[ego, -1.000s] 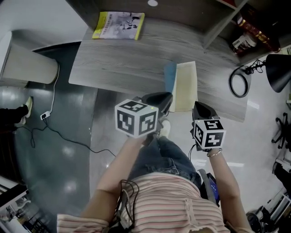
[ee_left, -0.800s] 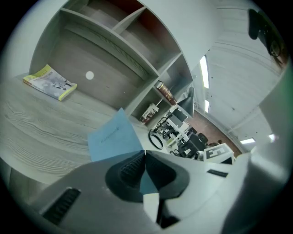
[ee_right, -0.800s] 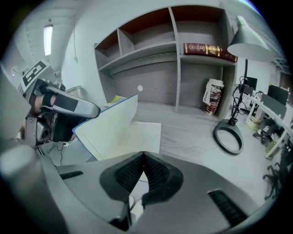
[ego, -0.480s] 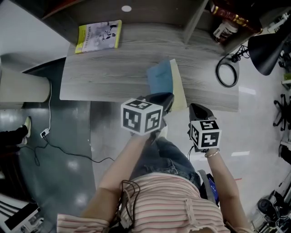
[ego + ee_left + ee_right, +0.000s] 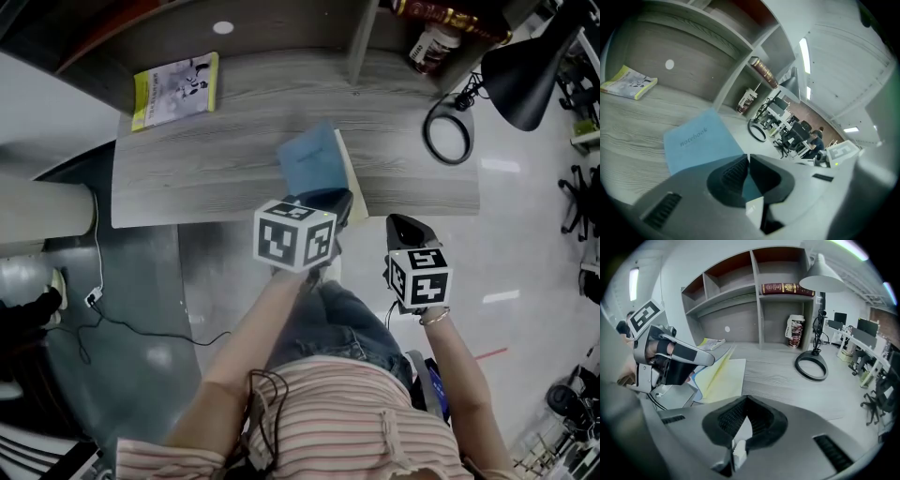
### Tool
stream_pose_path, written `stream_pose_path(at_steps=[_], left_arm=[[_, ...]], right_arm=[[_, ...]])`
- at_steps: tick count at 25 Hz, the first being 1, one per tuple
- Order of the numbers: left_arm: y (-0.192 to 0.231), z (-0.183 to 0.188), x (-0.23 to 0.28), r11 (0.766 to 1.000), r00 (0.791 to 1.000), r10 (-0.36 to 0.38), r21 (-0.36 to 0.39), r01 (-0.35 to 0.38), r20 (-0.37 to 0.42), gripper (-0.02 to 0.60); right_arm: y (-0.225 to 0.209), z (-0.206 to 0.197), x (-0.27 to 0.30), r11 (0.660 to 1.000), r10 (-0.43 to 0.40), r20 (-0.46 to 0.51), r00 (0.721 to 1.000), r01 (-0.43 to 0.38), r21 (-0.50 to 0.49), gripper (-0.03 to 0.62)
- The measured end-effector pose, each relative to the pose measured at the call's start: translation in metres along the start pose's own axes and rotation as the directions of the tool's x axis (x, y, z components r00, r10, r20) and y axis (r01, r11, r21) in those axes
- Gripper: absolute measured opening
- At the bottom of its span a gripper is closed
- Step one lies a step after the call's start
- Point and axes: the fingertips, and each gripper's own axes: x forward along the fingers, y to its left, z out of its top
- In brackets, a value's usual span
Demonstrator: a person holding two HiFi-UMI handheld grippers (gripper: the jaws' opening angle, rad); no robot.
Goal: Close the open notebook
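Note:
On the grey wooden desk (image 5: 206, 159) lies the notebook (image 5: 309, 164), its blue cover printed "notebook" (image 5: 693, 140) turned over most of the pale yellow pages (image 5: 350, 187). My left gripper (image 5: 339, 199) is shut on the near edge of that cover (image 5: 747, 157). The right gripper view shows the cover still tilted up off the pages (image 5: 724, 376), held by the left gripper (image 5: 696, 357). My right gripper (image 5: 401, 223) hangs just off the desk's front edge, to the right of the notebook, with its jaws together (image 5: 746, 399) and nothing in them.
A yellow booklet (image 5: 176, 89) lies at the desk's far left. A black lamp (image 5: 520, 80) with a ring base (image 5: 448, 136) stands at the right. Shelves behind hold a book (image 5: 787, 288) and a cup (image 5: 795, 331). A cable (image 5: 103, 281) trails on the floor.
The blue cover has swung over to the right with my left gripper; more blue and less yellow page shows. Both grippers have moved closer to the desk edge.

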Motion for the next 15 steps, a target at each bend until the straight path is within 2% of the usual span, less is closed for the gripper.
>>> stream_pose_path(at_steps=[10,15], left_arm=[[-0.003,-0.008,0.027,0.999,0.999,-0.02,-0.027,0.02,-0.034,0.018],[-0.001,-0.013,0.042,1.0,0.998,-0.007,-0.009,0.006,-0.068,0.026]], right_arm=[[-0.017,-0.013,-0.004,0.999,-0.031,-0.018,0.999,0.031,0.035,0.008],[-0.025,-0.016,-0.005,0.998,-0.041,-0.025,0.999,0.042,0.047,0.008]])
